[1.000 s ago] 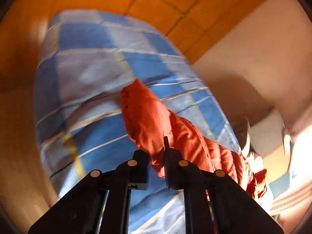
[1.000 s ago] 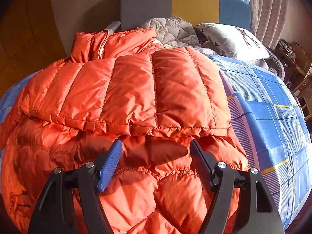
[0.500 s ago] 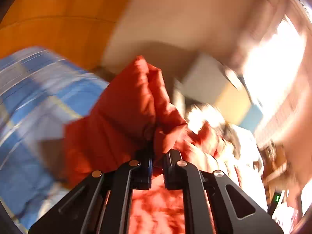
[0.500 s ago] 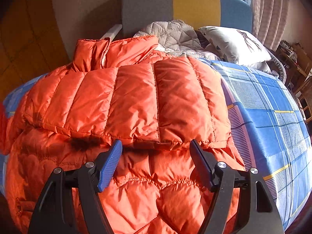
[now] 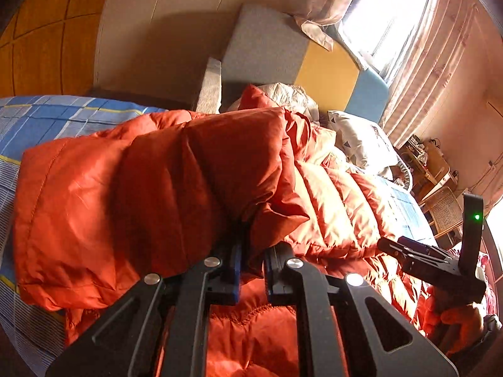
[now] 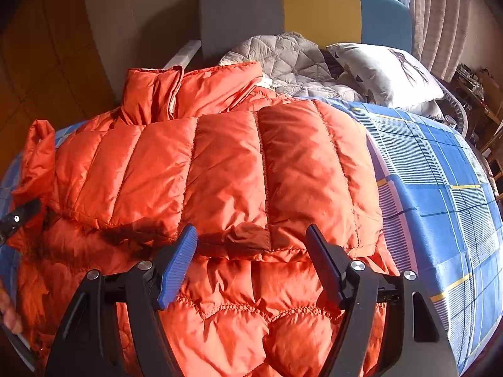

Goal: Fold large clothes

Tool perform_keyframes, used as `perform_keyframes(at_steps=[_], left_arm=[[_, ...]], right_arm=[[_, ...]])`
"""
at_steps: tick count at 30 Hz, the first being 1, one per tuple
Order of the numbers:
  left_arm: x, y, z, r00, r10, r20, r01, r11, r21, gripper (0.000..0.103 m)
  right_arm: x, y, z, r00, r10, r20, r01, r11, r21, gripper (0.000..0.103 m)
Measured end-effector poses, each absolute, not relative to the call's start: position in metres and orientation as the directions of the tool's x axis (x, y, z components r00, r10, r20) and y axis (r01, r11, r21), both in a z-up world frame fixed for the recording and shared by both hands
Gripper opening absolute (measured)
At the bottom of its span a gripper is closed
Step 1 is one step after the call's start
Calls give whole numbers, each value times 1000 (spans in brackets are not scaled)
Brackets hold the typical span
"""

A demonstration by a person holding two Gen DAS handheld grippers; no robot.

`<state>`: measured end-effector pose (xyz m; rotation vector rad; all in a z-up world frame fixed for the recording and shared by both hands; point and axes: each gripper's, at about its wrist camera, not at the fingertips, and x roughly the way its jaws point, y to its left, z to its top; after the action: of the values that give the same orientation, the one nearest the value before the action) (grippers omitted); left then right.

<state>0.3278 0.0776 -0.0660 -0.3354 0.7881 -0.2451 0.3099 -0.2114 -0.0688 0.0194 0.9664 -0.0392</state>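
Left tool (image 5: 251, 262) under raised jacket sleeve (image 5: 176, 188).

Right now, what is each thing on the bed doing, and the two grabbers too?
Orange puffer jacket: lying on the bed, partly folded, one sleeve across the front.
Other sleeve: lifted over the jacket, pinched at its end.
Left gripper: jaws just opening a little, sleeve fabric between them.
Right gripper: open, above the jacket, holding nothing.
Pillow: lying by the headboard.
Grey quilt: bunched up.

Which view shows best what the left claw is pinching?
The left wrist view: the left claw grips a fold of the orange jacket up close. The right wrist view catches only its tip at the left edge.
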Motion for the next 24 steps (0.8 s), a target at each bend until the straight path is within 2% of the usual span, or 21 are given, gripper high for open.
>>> perform_keyframes(at_steps=[2,3,4,6,15,24], left_arm=[[329,74,-65,681,-334,-651,91,921,-378,19],[331,71,-65,678,-349,-647,102,916,-387,31],[333,72,-65,673,-367,-642,114,909,-400,53],[333,65,-62,674,-383,-632,127,903,-411,73],[287,87,-61,713,-380,-589,97,886,-454,72],[258,133,-91,700,-239,-673,-66,917,-394,71]], right_arm=[[311,-209,-69,567,-17,-824,41,999,8,71],[312,-208,-69,566,-15,-824,39,999,9,71],[313,-207,-69,565,-11,-825,38,999,12,71],[314,-204,-69,561,-2,-828,38,999,23,70],[321,-177,-59,566,134,-813,-12,988,154,64],[331,-102,-52,542,280,-792,-151,960,236,64]])
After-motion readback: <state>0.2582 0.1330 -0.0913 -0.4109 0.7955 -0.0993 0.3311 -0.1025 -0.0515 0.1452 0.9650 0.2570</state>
